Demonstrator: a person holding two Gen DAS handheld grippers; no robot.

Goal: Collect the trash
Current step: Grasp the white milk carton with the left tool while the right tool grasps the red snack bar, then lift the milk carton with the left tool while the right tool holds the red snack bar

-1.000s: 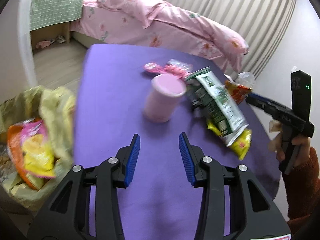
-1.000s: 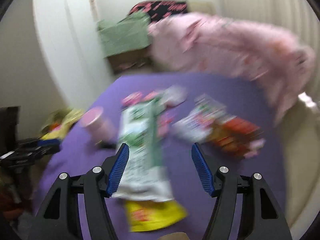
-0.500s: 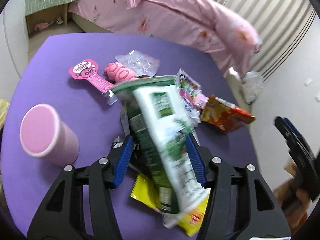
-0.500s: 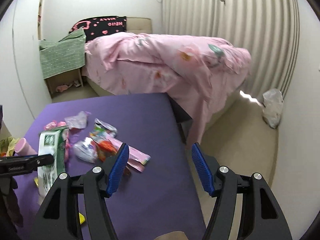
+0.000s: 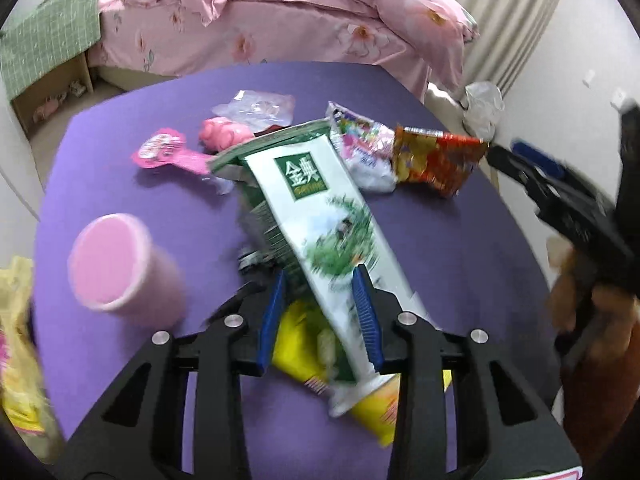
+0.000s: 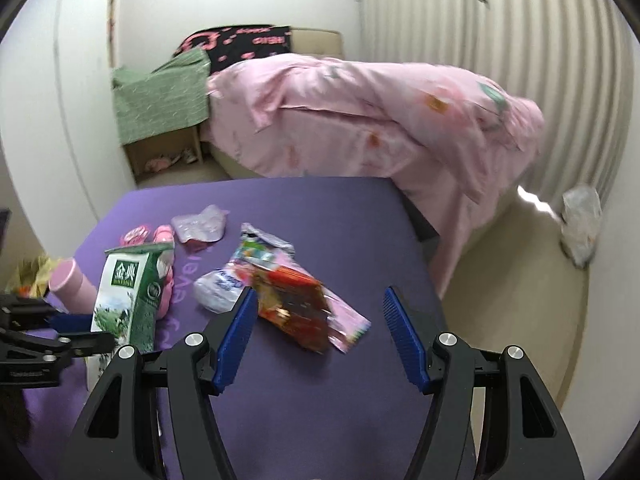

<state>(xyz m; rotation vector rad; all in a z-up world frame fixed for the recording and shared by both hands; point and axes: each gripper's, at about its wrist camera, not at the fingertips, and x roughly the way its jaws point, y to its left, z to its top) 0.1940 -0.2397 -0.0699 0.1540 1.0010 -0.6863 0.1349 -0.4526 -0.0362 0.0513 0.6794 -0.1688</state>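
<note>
My left gripper (image 5: 320, 312) is closing around the lower end of a green-and-white milk pouch (image 5: 320, 216), with a blue pad on each side of it. In the right wrist view the pouch (image 6: 126, 300) stands tilted up in that gripper. A yellow wrapper (image 5: 304, 344) lies under it. My right gripper (image 6: 320, 332) is open and empty, above a red snack wrapper (image 6: 292, 304) on the purple table (image 6: 340, 216). A pink cup (image 5: 116, 264) stands at the left.
More wrappers lie mid-table: a pink pig-shaped packet (image 5: 168, 152), clear plastic (image 5: 256, 108), a white-pink bag (image 5: 368, 152). A yellow trash bag (image 5: 16, 344) hangs at the table's left edge. A pink-covered bed (image 6: 360, 104) stands behind. A white bag (image 6: 580, 224) lies on the floor.
My left gripper moved from the pink cup over to the milk pouch and has narrowed around it, tilting it up. My right gripper swung away, then came back over the red wrapper.
</note>
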